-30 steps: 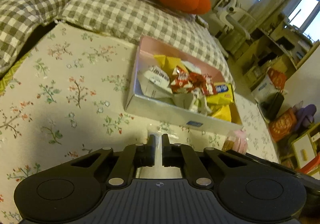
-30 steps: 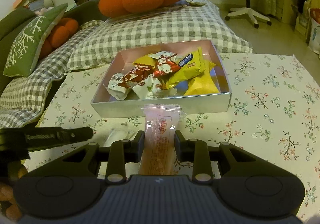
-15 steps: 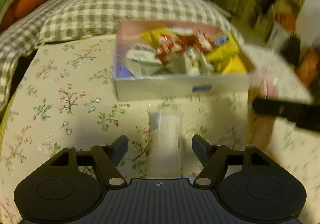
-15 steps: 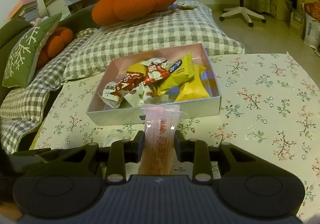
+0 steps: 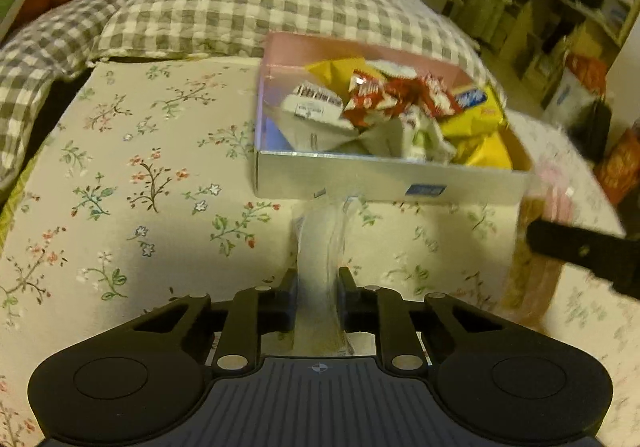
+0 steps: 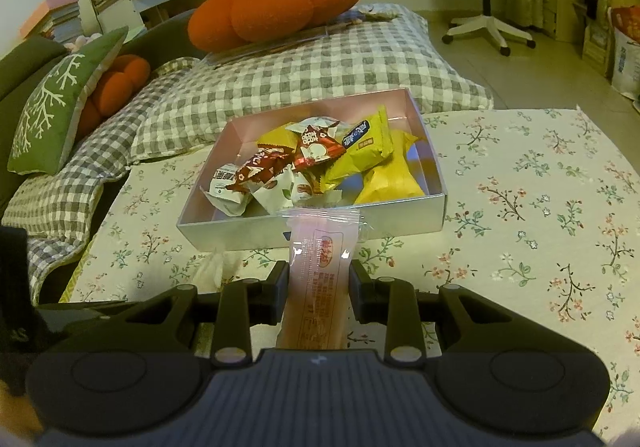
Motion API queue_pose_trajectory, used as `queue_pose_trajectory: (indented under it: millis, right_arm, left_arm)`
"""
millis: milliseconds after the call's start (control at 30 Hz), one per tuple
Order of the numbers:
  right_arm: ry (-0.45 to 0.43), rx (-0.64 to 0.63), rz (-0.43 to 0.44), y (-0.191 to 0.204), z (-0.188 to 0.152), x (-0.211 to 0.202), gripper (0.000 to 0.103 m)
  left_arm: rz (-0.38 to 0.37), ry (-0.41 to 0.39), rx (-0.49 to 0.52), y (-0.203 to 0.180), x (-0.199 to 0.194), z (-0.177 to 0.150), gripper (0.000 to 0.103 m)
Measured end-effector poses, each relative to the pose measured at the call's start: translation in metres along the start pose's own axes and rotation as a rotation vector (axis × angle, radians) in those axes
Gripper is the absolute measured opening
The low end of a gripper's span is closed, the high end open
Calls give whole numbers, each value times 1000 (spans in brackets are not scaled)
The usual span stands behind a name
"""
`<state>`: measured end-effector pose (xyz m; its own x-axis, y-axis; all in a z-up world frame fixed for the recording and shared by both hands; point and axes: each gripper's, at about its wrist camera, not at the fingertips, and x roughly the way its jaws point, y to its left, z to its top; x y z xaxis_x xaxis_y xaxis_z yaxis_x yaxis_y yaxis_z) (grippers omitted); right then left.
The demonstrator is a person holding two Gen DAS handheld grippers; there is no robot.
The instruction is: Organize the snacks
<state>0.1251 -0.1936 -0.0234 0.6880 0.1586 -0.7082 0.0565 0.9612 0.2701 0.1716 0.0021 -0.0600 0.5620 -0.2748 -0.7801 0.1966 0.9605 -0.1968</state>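
Floral cloth (image 6: 540,183) covers the table, cream with small sprigs, running out wide to the right of the right-wrist view. Behind it a grey checked quilt (image 6: 320,71) with a big orange cushion (image 6: 276,11) on top. A green cushion (image 6: 60,103) sits far left.

Box (image 6: 400,217), shallow, silver walls and pink inside, stands on the cloth near the quilt edge. Inside it a heap of snack packets (image 6: 320,163): yellow, red-and-white, white.

Right tongs (image 6: 318,279) are clamped on a pink packet (image 6: 320,271), upright, its top seal overlapping the box's near wall in this view.

Left tongs (image 5: 318,287) have just been closing, and their pads now press a clear packet (image 5: 322,243) between them. It is pale and see-through, standing up, its top just short of the box's near wall. Blurred, so whether its lower end rests on the cloth cannot be told.
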Motion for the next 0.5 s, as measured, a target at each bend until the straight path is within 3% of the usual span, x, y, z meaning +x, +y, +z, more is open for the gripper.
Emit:
queue_pose_trajectory:
  millis: [500]
  right_arm:
    - [-32,3,26,-1,3,-6,28]
  left_arm:
    - [-148,-125,-98,8,-30,15,17]
